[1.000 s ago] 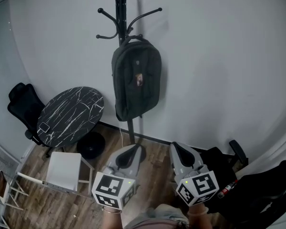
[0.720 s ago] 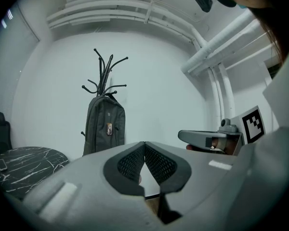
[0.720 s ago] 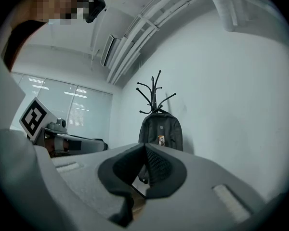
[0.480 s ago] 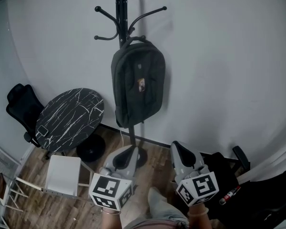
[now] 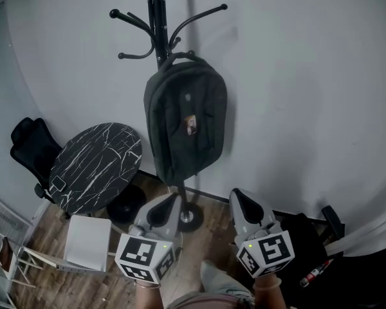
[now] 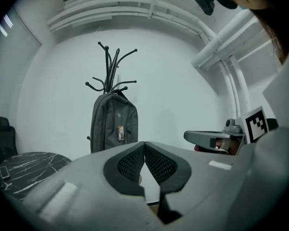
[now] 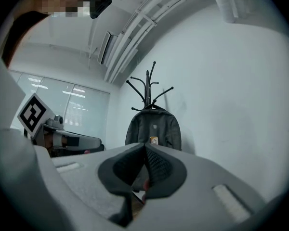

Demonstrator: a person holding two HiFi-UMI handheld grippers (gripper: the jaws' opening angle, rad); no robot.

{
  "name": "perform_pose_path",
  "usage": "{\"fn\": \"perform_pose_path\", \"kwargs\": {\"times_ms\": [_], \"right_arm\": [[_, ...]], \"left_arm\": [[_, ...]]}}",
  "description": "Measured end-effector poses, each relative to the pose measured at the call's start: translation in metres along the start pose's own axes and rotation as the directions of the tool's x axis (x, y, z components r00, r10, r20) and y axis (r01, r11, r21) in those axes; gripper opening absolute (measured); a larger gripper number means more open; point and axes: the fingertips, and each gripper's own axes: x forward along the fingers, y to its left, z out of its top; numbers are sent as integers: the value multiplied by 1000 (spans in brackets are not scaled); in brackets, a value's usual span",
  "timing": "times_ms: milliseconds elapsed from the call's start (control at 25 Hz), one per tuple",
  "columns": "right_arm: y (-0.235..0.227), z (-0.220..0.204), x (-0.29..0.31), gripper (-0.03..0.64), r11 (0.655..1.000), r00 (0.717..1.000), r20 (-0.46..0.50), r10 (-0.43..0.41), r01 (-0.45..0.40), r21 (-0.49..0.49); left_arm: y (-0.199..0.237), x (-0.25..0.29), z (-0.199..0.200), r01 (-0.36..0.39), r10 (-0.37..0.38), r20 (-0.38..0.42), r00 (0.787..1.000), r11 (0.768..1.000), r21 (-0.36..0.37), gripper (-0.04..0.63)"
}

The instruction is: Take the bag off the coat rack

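A dark grey backpack (image 5: 185, 122) with a small tag on its front hangs by its top loop from a black coat rack (image 5: 158, 24) against the white wall. The left gripper view shows the backpack (image 6: 114, 125) ahead, left of centre; in the right gripper view the backpack (image 7: 153, 128) hangs straight ahead. My left gripper (image 5: 166, 202) and right gripper (image 5: 239, 199) are held low side by side, well short of the bag. Both are shut with nothing between the pads.
A round black marble-pattern table (image 5: 96, 166) stands left of the rack, with a black office chair (image 5: 29, 148) behind it and a white stool (image 5: 87, 241) in front. The rack's round base (image 5: 188, 216) rests on the wood floor. Dark chairs (image 5: 334, 256) stand at the right.
The backpack and rack have grown larger in the head view as I stepped closer. Both grippers stay shut and low.
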Motion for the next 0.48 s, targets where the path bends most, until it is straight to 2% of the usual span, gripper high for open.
{"fn": "perform_pose_path", "kwargs": {"times_ms": [120, 480], "right_arm": [[-11, 2, 16, 2, 999, 1000, 2, 19, -19, 30], [-52, 2, 68, 3, 999, 999, -6, 48, -48, -5]], "left_arm": [[11, 16, 5, -18, 18, 6, 1000, 1000, -4, 11], [50, 66, 13, -101, 101, 7, 995, 995, 4, 14]]}}
